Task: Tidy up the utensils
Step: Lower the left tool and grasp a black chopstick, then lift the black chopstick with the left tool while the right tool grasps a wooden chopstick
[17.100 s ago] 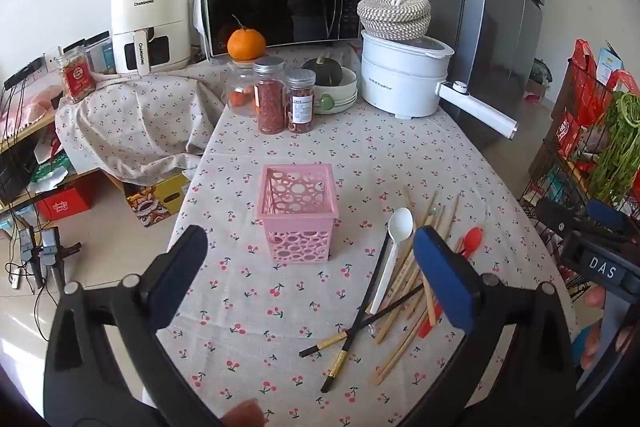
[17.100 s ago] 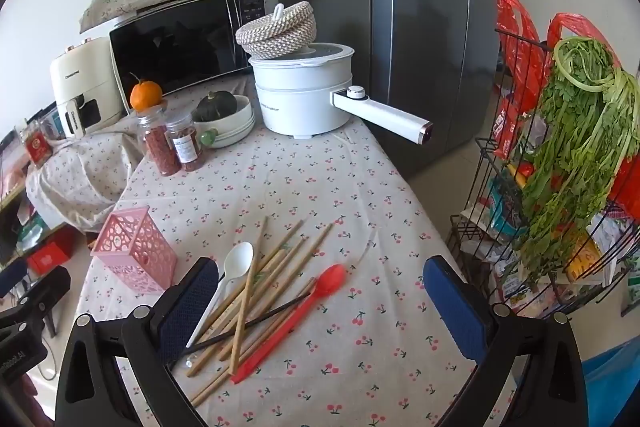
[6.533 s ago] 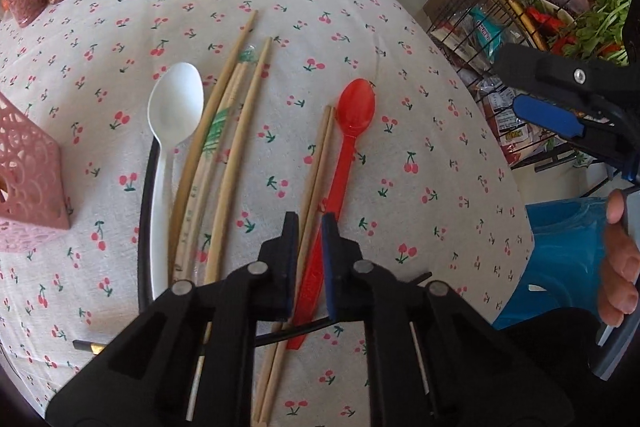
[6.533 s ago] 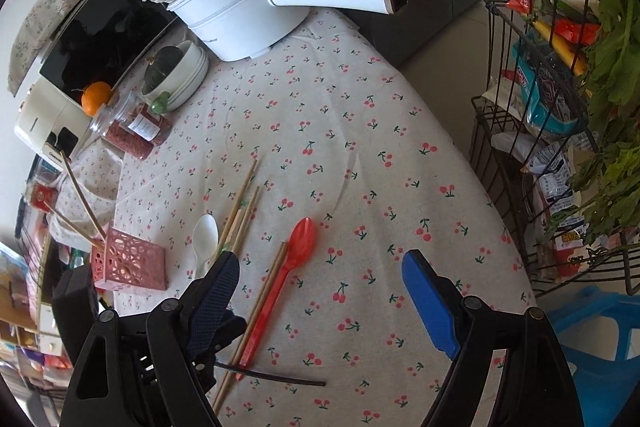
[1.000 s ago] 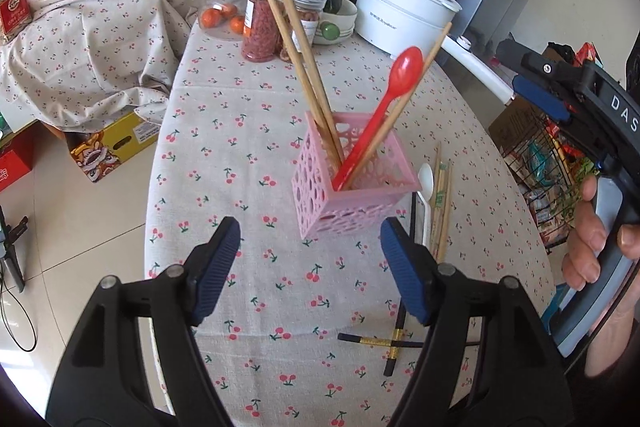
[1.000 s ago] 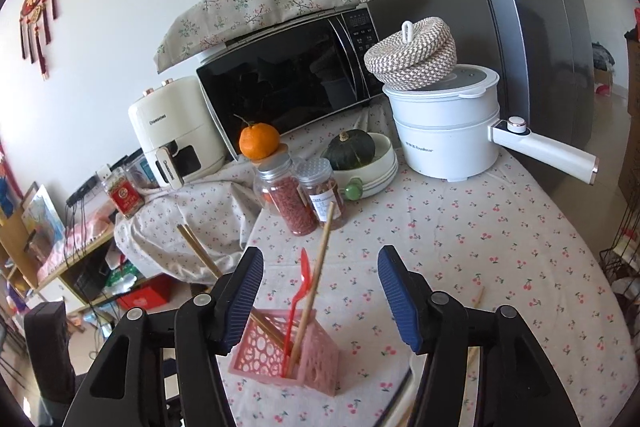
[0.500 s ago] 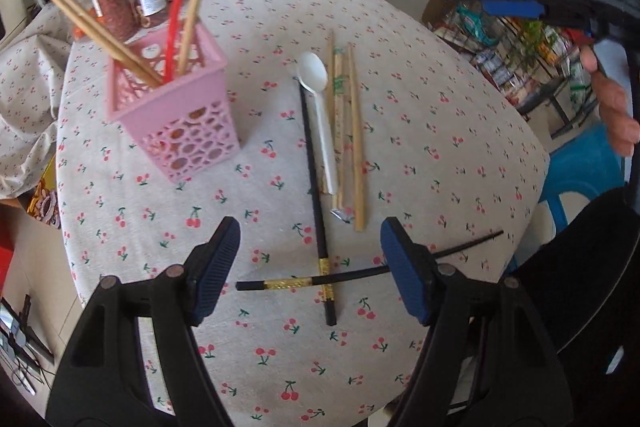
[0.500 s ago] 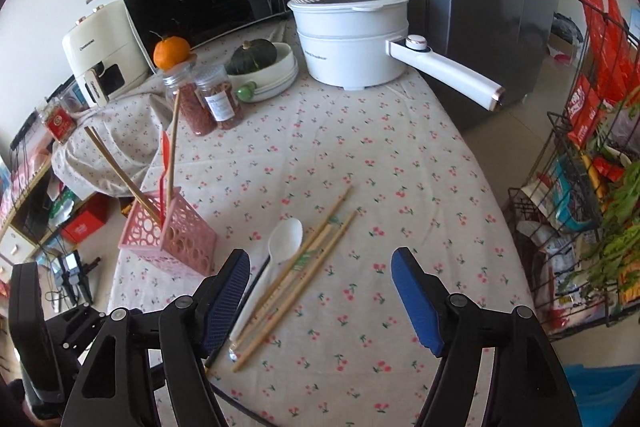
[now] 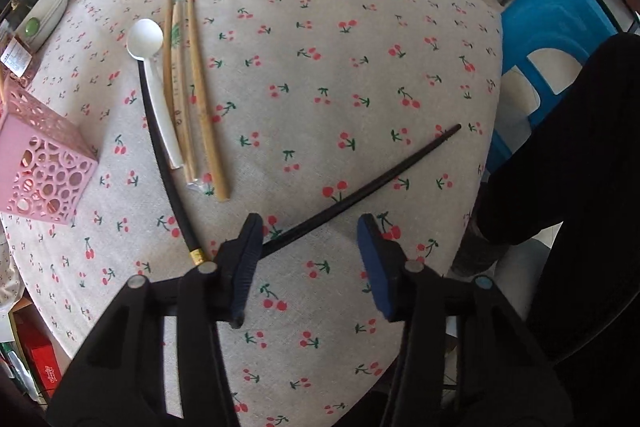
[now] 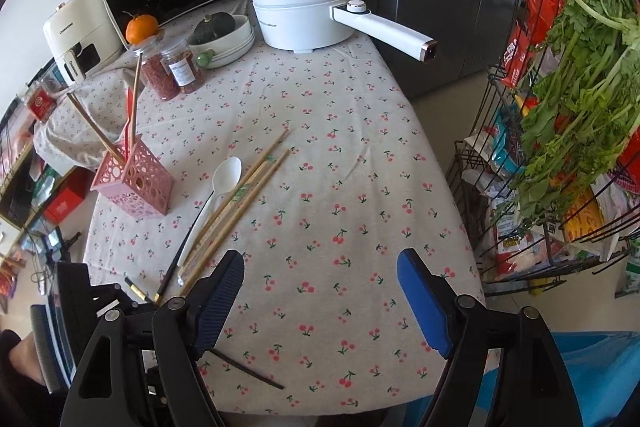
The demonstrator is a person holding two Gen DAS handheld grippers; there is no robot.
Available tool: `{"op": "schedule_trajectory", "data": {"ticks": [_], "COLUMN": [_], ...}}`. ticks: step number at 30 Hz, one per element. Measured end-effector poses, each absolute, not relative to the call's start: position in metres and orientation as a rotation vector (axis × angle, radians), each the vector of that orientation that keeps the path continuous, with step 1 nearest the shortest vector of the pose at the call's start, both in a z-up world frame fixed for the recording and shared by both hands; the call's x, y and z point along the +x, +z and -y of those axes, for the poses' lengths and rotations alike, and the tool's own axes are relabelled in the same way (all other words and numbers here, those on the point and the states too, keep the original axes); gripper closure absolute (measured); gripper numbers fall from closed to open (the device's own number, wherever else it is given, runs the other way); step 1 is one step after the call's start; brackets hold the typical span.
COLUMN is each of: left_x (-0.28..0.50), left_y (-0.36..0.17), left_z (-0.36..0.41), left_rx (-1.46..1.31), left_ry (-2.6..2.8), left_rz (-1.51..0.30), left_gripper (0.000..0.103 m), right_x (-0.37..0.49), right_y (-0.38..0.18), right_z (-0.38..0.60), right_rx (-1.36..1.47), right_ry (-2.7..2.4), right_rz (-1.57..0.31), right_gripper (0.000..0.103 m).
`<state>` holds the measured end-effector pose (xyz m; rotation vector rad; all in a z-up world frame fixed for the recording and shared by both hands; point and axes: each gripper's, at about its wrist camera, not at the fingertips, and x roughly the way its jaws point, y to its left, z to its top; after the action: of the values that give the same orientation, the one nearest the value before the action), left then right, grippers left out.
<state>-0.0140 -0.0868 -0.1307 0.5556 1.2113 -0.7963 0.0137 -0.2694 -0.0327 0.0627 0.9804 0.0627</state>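
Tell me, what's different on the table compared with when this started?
The red spoon and several wooden chopsticks went from the table into the pink holder. The left gripper, jaws closing, is over a black chopstick. The white spoon and remaining chopsticks lie unmoved.

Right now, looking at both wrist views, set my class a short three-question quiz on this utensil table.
1. True or false: the white spoon stands in the pink holder.
2. How many black chopsticks lie on the tablecloth?
3. The left gripper hovers over: A) the pot B) a black chopstick C) the orange.

Key: 1 false, it lies flat beside wooden chopsticks. 2 two. 3 B.
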Motion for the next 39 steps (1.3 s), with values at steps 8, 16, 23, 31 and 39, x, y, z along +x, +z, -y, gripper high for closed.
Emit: {"op": "schedule_trajectory", "data": {"ticks": [8, 16, 23, 31, 39], "left_x": [0.0, 0.018, 0.031, 0.036, 0.042], "left_y": [-0.134, -0.135, -0.137, -0.13, -0.074], "left_z": [0.086, 0.087, 0.119, 0.123, 0.067], "left_rx": [0.453, 0.408, 0.455, 0.404, 0.19], "left_ry": [-0.684, -0.673, -0.664, -0.623, -0.567], "left_rz": [-1.255, -1.282, -1.284, -1.245, -1.102], "left_gripper": [0.091, 0.091, 0.09, 0.096, 0.097], "right_x": [0.013, 0.019, 0.025, 0.036, 0.061], "right_y": [-0.035, -0.04, -0.046, -0.06, -0.086], "right_z": [0.277, 0.279, 0.284, 0.297, 0.3], "right_rx": [0.1, 0.118, 0.136, 0.2, 0.317], "right_ry": [0.051, 0.052, 0.038, -0.001, -0.009], "right_rz": [-0.98, -0.991, -1.001, -1.035, -1.077], "right_gripper": [0.023, 0.023, 0.023, 0.023, 0.023]}}
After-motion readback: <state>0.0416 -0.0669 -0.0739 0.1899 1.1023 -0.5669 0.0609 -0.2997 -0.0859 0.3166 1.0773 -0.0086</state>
